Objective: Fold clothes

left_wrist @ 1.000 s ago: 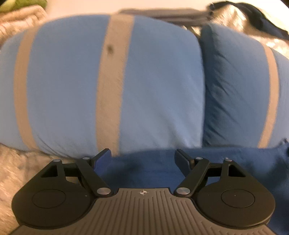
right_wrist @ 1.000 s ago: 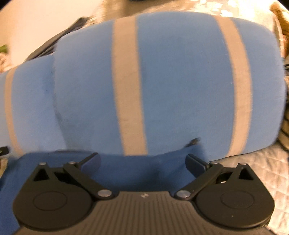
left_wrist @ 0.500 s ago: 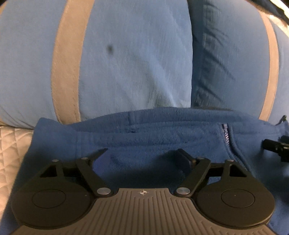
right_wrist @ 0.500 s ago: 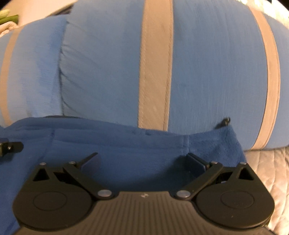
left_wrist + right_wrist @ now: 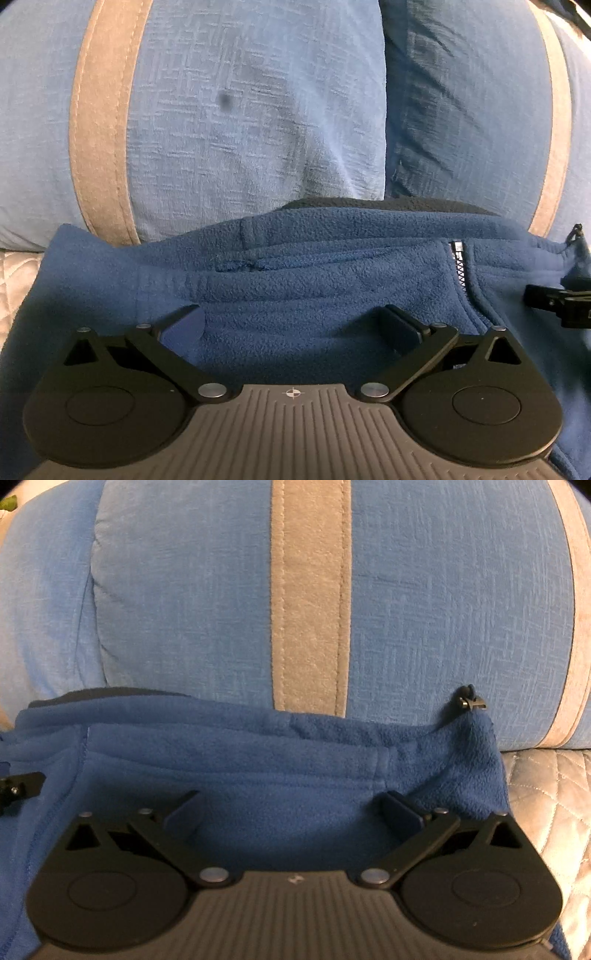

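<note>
A dark blue fleece garment (image 5: 295,280) lies spread on the bed with its far edge against the pillows; its zipper (image 5: 460,269) runs down at the right. My left gripper (image 5: 293,321) hovers low over the fleece. Its jaws are opening wide, and the cloth lies flat below them, not pinched. My right gripper (image 5: 291,805) stands open over the same fleece (image 5: 258,760) near the garment's right corner, where a black zipper pull (image 5: 471,701) sticks up. Each gripper's black tip shows at the edge of the other's view.
Two light blue pillows with beige stripes (image 5: 240,129) (image 5: 443,609) rise as a wall right behind the fleece. A pale quilted bedcover (image 5: 546,794) shows at the right of the garment, and a strip of the bedcover (image 5: 14,273) shows at its left.
Both grippers have come down and in toward the pillows. The fleece, bunched at the jaws a second ago, now lies laid out on the bed. The left jaws have spread wider.
</note>
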Tool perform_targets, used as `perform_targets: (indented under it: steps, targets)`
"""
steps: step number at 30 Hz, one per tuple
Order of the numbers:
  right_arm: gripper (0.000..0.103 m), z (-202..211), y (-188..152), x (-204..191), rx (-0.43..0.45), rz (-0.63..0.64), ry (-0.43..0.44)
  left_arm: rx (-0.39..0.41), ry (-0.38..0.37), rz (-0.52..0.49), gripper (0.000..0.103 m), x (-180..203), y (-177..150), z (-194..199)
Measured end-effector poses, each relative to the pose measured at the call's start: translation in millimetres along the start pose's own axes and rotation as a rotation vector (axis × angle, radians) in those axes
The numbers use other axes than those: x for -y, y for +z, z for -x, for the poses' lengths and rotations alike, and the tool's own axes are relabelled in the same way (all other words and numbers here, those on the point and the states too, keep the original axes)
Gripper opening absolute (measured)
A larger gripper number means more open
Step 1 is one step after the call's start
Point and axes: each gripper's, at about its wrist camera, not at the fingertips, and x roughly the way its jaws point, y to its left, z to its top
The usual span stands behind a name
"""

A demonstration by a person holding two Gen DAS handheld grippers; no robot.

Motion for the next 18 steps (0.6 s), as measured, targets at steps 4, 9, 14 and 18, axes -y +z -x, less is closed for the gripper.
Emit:
perform_targets:
  steps: [4,9,14,18]
  targets:
    - [0.102,0.9,-2.8,1.6,0.009,0.004,-0.005,0.01,0.012,-0.011,0.103,4.4,-0.6,2.2]
    - [0.102,-3.3,-6.1,-7.7,0.016,0.022,-0.024,0.028,0.041,-0.034,0.103,13.2,-2.2,11.1]
    - [0.102,-4.0,-6.9,-5.4,0.014,0.008,-0.013,-0.016,0.064,-0.085,0.103,22.4,10.4,41.1]
    - [0.102,-3.8,-8.1,-5.7,0.017,0.007,-0.01,0.0,0.126,-0.232,0.103,28.4,11.8,83.9]
